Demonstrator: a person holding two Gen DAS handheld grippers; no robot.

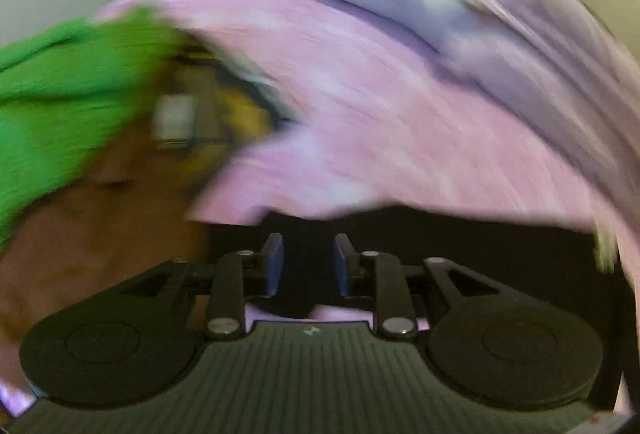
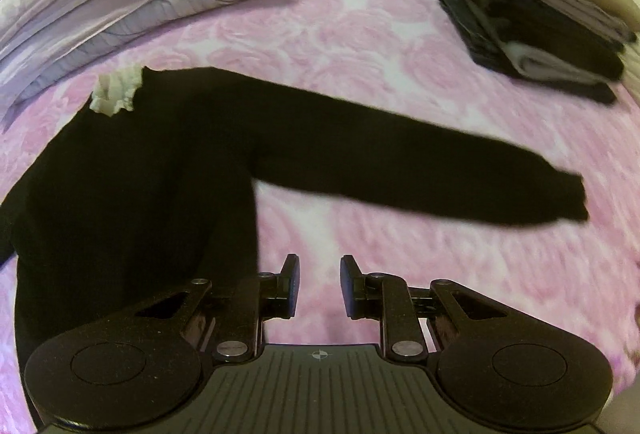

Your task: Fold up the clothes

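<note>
Both grippers, left (image 1: 308, 266) and right (image 2: 319, 286), hold fingers spread and empty over the black sweater (image 2: 160, 173).

Left claw (image 1: 308, 266): blue pads (image 1: 274, 266) parallel, narrow gap, nothing between them; view heavily blurred. Right claw (image 2: 320, 286): angled steeply downward, pads (image 2: 294, 286) slightly apart, gap empty, gripping nothing.

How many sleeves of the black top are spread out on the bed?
1: the sleeve stretches right across the pink bedspread. A second may be hidden under the body.
</note>
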